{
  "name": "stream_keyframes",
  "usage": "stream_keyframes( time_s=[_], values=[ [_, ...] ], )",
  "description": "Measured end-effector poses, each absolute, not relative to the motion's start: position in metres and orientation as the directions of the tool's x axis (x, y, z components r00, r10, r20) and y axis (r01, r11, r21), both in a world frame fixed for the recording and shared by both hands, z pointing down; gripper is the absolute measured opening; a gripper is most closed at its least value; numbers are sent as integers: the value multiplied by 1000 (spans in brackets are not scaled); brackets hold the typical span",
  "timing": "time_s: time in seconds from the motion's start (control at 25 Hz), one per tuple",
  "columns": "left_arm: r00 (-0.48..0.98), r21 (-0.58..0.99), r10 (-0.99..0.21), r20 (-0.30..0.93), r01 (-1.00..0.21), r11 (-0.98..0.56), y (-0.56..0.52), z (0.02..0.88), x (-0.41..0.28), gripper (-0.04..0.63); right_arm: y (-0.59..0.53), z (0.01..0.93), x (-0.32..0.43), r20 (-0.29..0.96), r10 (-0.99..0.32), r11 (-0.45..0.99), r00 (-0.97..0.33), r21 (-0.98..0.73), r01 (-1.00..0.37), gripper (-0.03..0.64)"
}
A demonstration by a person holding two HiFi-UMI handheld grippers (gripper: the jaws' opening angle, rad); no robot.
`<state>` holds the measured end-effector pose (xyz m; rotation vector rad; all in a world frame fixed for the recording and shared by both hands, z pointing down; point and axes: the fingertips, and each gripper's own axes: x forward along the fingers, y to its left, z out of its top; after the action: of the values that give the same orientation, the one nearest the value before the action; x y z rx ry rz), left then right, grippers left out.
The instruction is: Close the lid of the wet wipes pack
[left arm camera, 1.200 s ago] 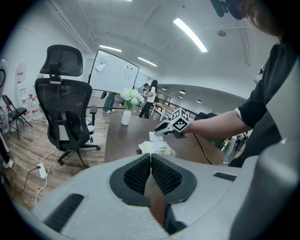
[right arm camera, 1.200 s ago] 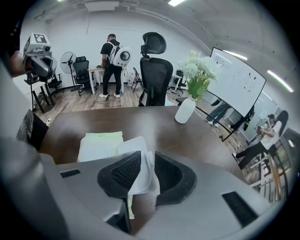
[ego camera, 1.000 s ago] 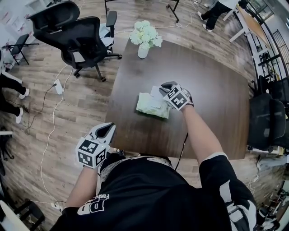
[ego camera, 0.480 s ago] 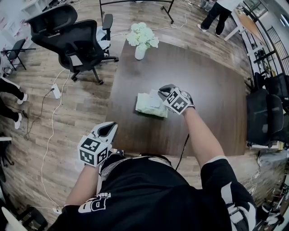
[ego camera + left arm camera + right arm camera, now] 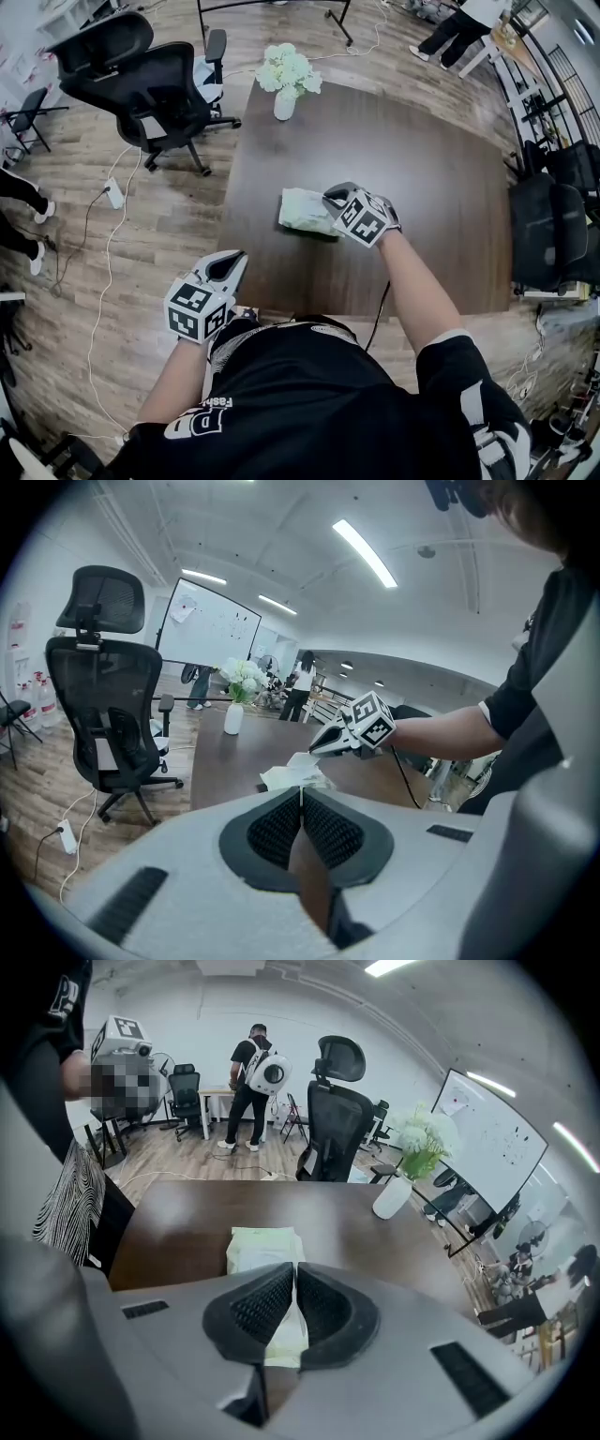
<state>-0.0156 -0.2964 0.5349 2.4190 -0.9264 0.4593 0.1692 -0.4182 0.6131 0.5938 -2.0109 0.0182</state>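
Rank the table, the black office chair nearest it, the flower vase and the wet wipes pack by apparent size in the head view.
1. table
2. black office chair
3. flower vase and wet wipes pack: they look about alike, so they are not ranked.

My right arm [image 5: 412, 277] stretches over the middle of the table [image 5: 441, 178], right gripper [image 5: 332, 196] pinched together. My left gripper [image 5: 228, 266] hangs off its near-left corner, jaws together.
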Motion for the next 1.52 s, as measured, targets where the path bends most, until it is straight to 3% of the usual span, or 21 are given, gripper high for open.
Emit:
stream_keyframes(
  time_s=[1.52],
  values=[
    [692, 337, -535, 485, -712, -616, -291, 538, -20, 25, -370, 676, 154, 901, -270, 942, -339, 173, -289, 35]
  ],
)
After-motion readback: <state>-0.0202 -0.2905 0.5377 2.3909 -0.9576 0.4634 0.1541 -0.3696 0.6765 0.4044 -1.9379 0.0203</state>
